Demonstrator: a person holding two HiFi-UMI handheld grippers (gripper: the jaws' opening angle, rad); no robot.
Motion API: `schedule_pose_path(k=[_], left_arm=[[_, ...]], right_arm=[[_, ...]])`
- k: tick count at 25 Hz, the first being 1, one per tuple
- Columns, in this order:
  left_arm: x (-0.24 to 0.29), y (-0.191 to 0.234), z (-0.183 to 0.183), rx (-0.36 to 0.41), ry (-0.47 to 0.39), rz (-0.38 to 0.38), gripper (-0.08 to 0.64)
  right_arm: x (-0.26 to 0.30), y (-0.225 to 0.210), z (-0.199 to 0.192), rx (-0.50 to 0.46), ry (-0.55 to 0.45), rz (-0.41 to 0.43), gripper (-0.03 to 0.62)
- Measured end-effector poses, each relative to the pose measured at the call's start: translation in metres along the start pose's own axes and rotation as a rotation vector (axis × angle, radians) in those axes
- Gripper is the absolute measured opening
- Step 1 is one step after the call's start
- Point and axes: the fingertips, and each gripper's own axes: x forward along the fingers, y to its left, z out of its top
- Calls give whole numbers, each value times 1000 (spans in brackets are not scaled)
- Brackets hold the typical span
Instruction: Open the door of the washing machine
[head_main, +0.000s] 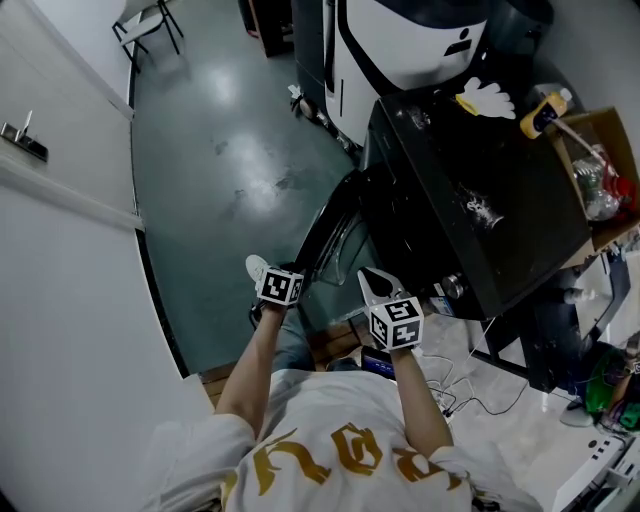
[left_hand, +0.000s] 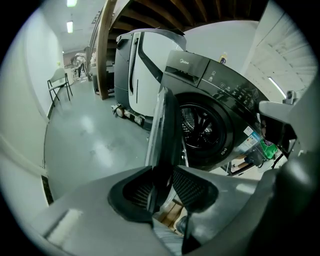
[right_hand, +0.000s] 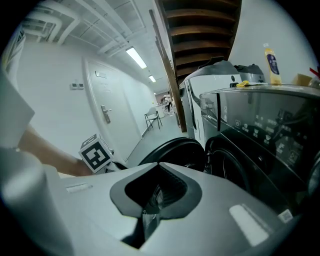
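The left gripper (left_hand: 161, 184) pinches the door (left_hand: 164, 120) edge; the right gripper (right_hand: 152, 197) is closed and empty. A skewed pull could slip off.

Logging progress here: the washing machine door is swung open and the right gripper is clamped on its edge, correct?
Not quite: the door is swung open, but the left gripper is the one clamped on its edge, as the left gripper view shows.

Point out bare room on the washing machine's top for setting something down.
Bare: the washing machine top's middle, between the white glove and the small shiny object. Crowded: the end by the yellow bottle and cardboard box.
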Motion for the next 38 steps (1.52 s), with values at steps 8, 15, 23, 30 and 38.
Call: schedule_pose_path(k=[8, 15, 23, 30, 38], left_arm=[[-6, 39, 8, 43, 6, 41, 130], [-8, 71, 11, 60, 27, 96, 133], [-14, 91, 19, 93, 39, 133, 137], [-14, 94, 26, 108, 27, 123, 138], [-14, 96, 25, 109, 21, 128, 138]], right_arm=[[26, 8, -6, 15, 31, 13, 14], [39, 18, 0, -35, 19, -2, 14], [46, 17, -5, -50, 49, 0, 15], [51, 18, -7, -56, 60, 6, 15], [55, 22, -6, -73, 67, 18, 18]])
